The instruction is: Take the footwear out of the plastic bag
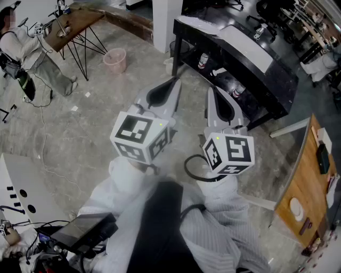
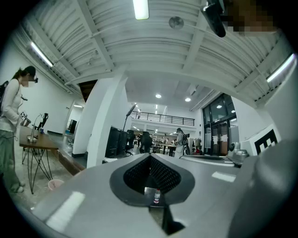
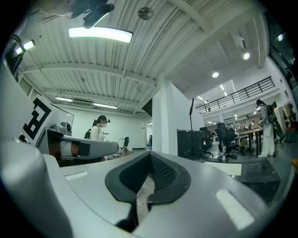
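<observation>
The left gripper (image 1: 175, 81) and right gripper (image 1: 209, 88), each with jaws pressed together on nothing, point side by side out over the floor (image 1: 96, 133), likely a resting pose, since neither plastic bag nor footwear shows in any view.

Open-plan office and test space: strip lights (image 2: 141, 8) line a ribbed ceiling above a grey stone-pattern floor (image 1: 80, 138), a white pillar (image 3: 170, 123) and a railed mezzanine (image 2: 163, 119). Swivel chairs (image 3: 226, 139) stand among distant work stations behind it. A person (image 1: 26, 48) stands at a wooden desk (image 1: 74, 21) on black wire legs, near a pink bin (image 1: 114, 59). A long black desk (image 1: 250, 61) runs alongside, and tall glass doors (image 2: 219, 128) close one end of the hall.
</observation>
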{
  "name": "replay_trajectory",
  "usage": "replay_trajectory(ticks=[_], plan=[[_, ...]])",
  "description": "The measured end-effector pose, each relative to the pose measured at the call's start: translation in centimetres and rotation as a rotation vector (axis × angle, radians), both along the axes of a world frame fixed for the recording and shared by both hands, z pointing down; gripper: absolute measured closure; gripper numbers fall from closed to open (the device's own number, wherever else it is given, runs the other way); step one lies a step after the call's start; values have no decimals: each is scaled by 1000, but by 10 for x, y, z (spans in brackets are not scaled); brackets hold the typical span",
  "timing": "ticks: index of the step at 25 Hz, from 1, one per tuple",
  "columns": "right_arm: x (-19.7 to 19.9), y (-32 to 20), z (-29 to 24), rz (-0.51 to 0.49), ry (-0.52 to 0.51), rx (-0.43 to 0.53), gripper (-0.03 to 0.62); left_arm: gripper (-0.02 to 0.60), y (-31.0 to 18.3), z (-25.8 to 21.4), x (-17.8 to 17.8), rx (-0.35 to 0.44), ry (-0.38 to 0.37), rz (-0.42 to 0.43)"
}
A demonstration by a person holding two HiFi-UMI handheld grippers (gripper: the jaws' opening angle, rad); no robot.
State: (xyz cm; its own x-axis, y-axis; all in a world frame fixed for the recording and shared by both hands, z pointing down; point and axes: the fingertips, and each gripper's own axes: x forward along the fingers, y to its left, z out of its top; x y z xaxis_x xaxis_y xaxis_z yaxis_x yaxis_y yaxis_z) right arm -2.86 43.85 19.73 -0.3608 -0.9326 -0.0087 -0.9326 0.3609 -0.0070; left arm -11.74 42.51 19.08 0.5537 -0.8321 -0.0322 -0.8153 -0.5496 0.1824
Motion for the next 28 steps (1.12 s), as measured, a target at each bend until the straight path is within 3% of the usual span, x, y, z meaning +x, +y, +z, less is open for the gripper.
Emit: replay_trajectory(ticks=[15, 23, 28], plan=[[3, -8, 3, -13, 2, -8, 580, 580, -7, 3, 8, -7, -13, -17], [22, -6, 22, -9, 9, -44, 580, 580, -8, 25, 19, -53, -11, -44], [33, -35, 37, -8, 4, -80, 580, 580, -37, 38, 30, -77, -18, -51]])
